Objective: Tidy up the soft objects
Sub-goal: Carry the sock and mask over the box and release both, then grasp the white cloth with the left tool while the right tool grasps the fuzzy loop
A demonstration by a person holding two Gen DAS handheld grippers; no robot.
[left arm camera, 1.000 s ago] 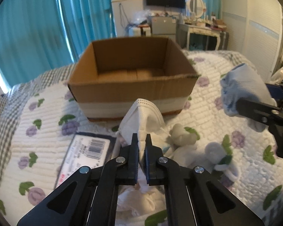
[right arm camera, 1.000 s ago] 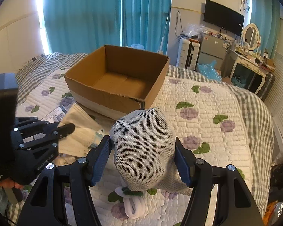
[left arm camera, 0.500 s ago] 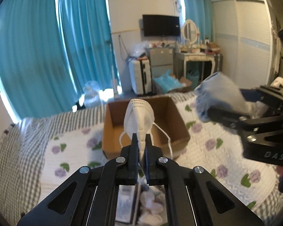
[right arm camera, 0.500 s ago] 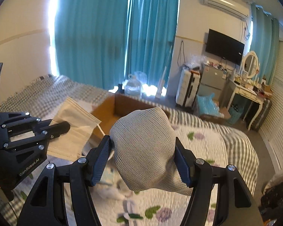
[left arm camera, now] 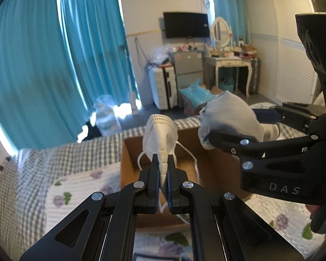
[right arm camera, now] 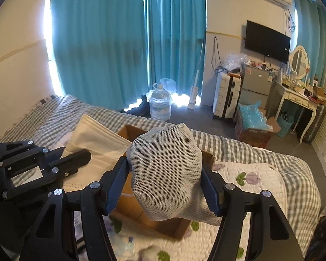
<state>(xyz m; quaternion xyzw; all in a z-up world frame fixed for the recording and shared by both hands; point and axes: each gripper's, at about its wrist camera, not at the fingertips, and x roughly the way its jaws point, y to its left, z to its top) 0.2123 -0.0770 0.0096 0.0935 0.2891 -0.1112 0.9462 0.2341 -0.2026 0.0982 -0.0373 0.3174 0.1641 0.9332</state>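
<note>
Soft objects are lifted in both grippers above a cardboard box [left arm camera: 208, 169] on the quilted bed [left arm camera: 71, 187]. Seen from the left wrist, the left gripper [left arm camera: 162, 171] at lower centre has its jaws drawn nearly together, pinching the folded edge of a white face mask [left arm camera: 159, 134] that stands upright above the fingertips, its ear loops hanging to either side in front of the box. At the right of this frame the right gripper [left arm camera: 239, 126] reaches in from the edge, clamped on a grey mesh bundle [left arm camera: 228, 113] held over the box's right side. Teal curtains [left arm camera: 54, 65] fill the upper left. Seen from the right wrist, the right gripper [right arm camera: 166, 182] at lower centre holds the grey mesh bundle [right arm camera: 165, 174] between partly spread jaws, both blue pads pressing into its sides; the cardboard box [right arm camera: 163, 226] shows beneath and behind it. At the left edge the left gripper [right arm camera: 82, 156] grips the face mask [right arm camera: 97, 143], seen flat-on and cream-coloured, over the box's left rim.
</note>
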